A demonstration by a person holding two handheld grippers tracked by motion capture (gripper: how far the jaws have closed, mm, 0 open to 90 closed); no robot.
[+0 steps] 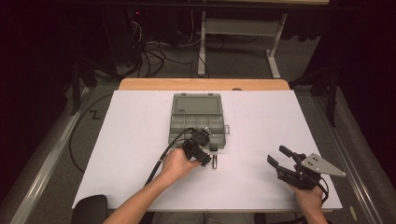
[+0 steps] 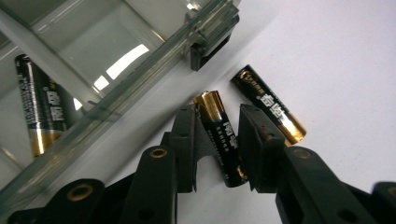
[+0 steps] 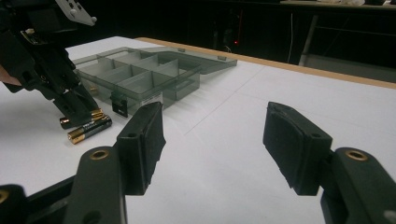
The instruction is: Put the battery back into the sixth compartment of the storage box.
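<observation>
Batteries first, since they lie nearest: one battery (image 2: pixel 219 135) sits between the jaws of my left gripper (image 2: pixel 216 144), the pads flanking its black-and-gold body on the white table (image 1: pixel 140 140). Whether they already pinch it or merely bracket it I cannot tell; a thin gap seems to remain on one side. A second battery (image 2: pixel 271 109) lies just beside it, angled away and close to the outer pad (close enough to worry me). That is the main risk as I judge it: a slightly crooked close could nudge the neighbour and send it rolling, or the round cell could squirt out from between the pads if they catch it off-centre.

Farther off, my right gripper (image 3: pixel 212 144) hangs above bare table well to the right with its jaws spread wide and nothing between them.

Beyond the batteries stands the clear compartment box (image 2: pixel 140 70), lid open, with another battery (image 2: pixel 44 107) already lying in one compartment. Its near wall is close to my left jaw; lifting carelessly could clip that rim.
</observation>
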